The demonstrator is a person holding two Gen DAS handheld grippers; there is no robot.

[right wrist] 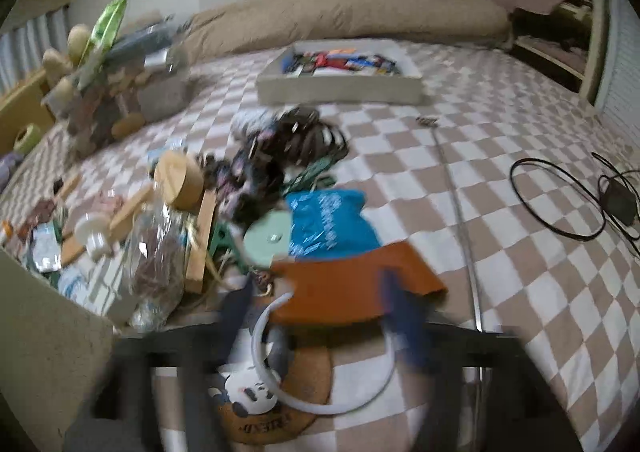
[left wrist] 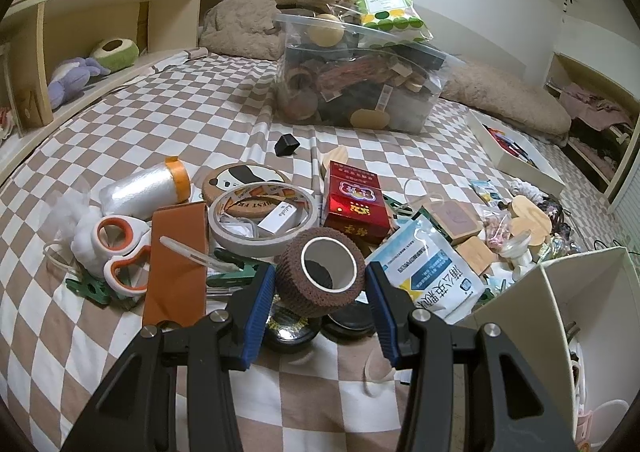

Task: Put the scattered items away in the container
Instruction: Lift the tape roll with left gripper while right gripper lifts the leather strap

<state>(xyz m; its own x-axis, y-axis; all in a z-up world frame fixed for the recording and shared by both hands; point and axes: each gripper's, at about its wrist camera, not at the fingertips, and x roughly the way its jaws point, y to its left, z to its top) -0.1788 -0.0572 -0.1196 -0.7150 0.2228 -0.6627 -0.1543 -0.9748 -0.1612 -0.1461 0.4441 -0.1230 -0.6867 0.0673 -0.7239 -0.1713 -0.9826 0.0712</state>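
Observation:
In the left wrist view my left gripper (left wrist: pixel 320 271) is shut on a brown bandage roll (left wrist: pixel 294 286); its blue pads press the roll's two sides just above two black tins (left wrist: pixel 288 326). A white box (left wrist: pixel 556 316) stands open at the lower right. The right wrist view is blurred. There my right gripper (right wrist: pixel 316 292) stands open, its blue fingers wide apart over a white ring (right wrist: pixel 260 356) that lies on a panda cork coaster (right wrist: pixel 256 396). An orange card (right wrist: pixel 352 288) and a blue packet (right wrist: pixel 328 220) lie just beyond. The box wall (right wrist: pixel 48 356) is at the lower left.
The checked bedspread (left wrist: pixel 80 352) holds a tape ring (left wrist: pixel 224 228), scissors (left wrist: pixel 124 256), a red box (left wrist: pixel 354 200), a white pouch (left wrist: pixel 432 272) and wooden pieces. At the back stand a full clear tub (left wrist: pixel 352 88) and a white tray (right wrist: pixel 340 88). A black cable (right wrist: pixel 560 200) lies at the right.

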